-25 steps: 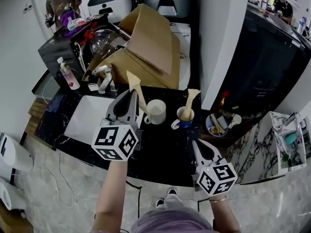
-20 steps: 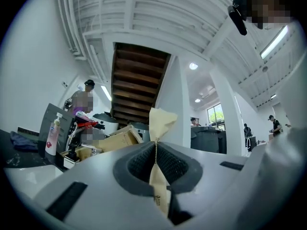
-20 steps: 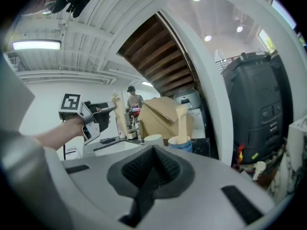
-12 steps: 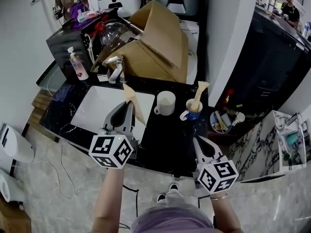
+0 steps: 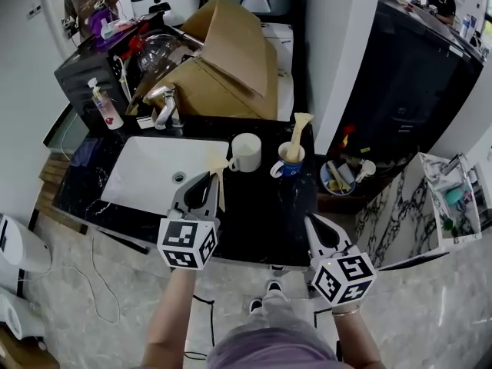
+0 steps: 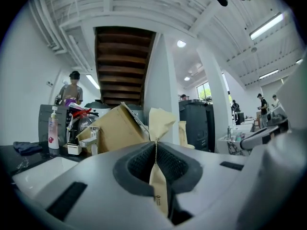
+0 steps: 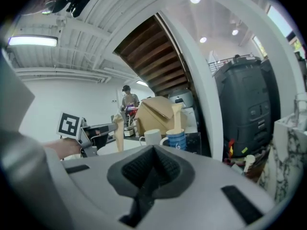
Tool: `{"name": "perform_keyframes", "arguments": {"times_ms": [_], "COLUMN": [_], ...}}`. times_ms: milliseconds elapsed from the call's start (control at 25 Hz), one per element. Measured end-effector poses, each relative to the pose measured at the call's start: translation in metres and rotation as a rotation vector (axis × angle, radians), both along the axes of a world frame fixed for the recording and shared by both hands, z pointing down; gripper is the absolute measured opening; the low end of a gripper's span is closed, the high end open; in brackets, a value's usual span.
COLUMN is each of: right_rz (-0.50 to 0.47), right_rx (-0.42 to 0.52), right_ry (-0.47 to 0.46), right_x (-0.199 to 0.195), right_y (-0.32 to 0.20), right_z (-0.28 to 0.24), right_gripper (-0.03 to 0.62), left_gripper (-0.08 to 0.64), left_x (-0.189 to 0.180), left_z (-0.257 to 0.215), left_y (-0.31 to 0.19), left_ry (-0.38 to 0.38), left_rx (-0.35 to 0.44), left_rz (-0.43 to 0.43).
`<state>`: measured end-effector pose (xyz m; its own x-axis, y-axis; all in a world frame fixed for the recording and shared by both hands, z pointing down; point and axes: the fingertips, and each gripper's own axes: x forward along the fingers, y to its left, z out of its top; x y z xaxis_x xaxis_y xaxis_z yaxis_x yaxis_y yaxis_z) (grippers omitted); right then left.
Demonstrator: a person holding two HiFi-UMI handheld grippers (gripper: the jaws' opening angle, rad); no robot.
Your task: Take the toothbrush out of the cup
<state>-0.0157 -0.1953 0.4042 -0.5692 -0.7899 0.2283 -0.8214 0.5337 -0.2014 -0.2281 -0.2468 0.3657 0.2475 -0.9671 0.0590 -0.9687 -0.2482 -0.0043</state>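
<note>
Left gripper (image 5: 209, 181) pinches paper-wrapped toothbrush (image 6: 162, 123) mid-length, long axis upright, top above jaws, clear of white cup (image 5: 246, 152) ahead-right. Right gripper (image 7: 152, 157) jaws pressed together, empty. Second wrapped toothbrush (image 5: 297, 133) stands in blue cup (image 5: 290, 167) ahead of them, likely right hand's reach.

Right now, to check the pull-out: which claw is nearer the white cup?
Left. The left claw, shut on the wrapped toothbrush, is just left of the white cup; the right claw, shut and empty, is at the front edge of the counter, farther right.
</note>
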Motion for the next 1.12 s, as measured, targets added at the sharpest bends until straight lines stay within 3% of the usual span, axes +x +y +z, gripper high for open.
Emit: {"name": "perform_keyframes", "arguments": {"times_ms": [600,840,1120], "right_rz": [0.154,0.179,0.184], "right_rx": [-0.021,-0.019,-0.019], "right_ry": [-0.009,-0.018,-0.016], "right_x": [0.055,0.067,0.075], "right_y": [0.010,0.009,0.007], "right_z": [0.007,0.008,0.007], "right_gripper": [0.003,0.003,0.002], "left_gripper": [0.012,0.012,0.012], "left_x": [0.090,0.127,0.150], "left_z": [0.042,0.070,0.100], "left_y": [-0.020,-0.021,-0.029], "left_ry": [-0.326,-0.459,-0.547], "left_rx": [-0.065,-0.141,-0.235], "left_rz": [0.238,0.353,0.428]}}
